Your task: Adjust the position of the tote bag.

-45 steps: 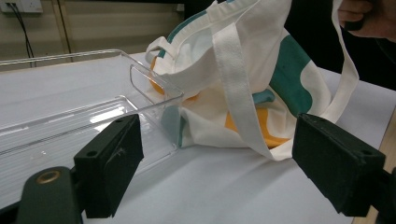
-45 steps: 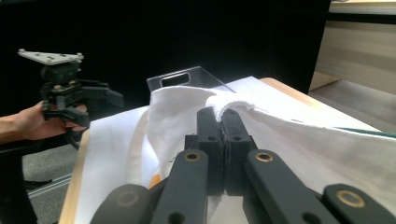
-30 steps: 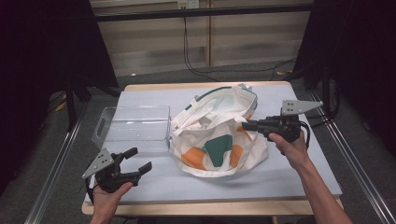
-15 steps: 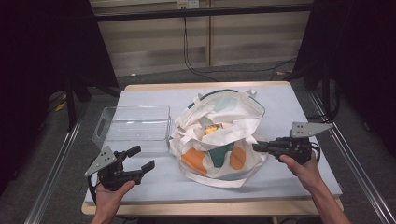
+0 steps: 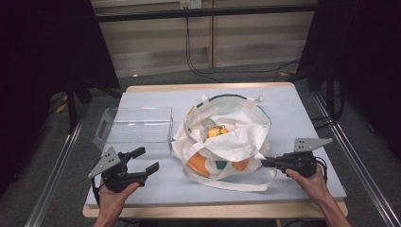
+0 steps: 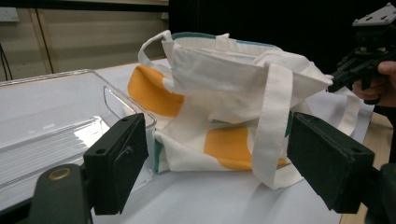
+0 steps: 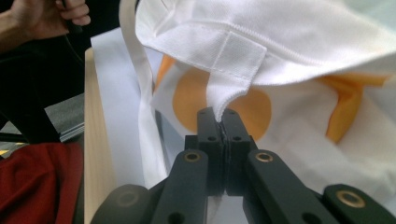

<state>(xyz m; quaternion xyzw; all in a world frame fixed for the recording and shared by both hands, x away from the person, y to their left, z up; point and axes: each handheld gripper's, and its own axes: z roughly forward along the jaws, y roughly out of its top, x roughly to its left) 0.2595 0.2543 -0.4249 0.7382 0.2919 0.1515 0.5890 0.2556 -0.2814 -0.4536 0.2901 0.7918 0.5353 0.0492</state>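
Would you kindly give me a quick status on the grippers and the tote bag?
Right gripper shut on tote bag fabric. Left gripper open, off the bag. Clear bin beside the bag, nothing blocking.

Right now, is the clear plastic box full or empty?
Empty. The clear plastic box shows only its bare see-through bottom and walls, nothing inside.

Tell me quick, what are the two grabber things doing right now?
Left hand-held gripper: open, holding nothing.
Right hand-held gripper: closed, pinching the rim of the white tote bag.
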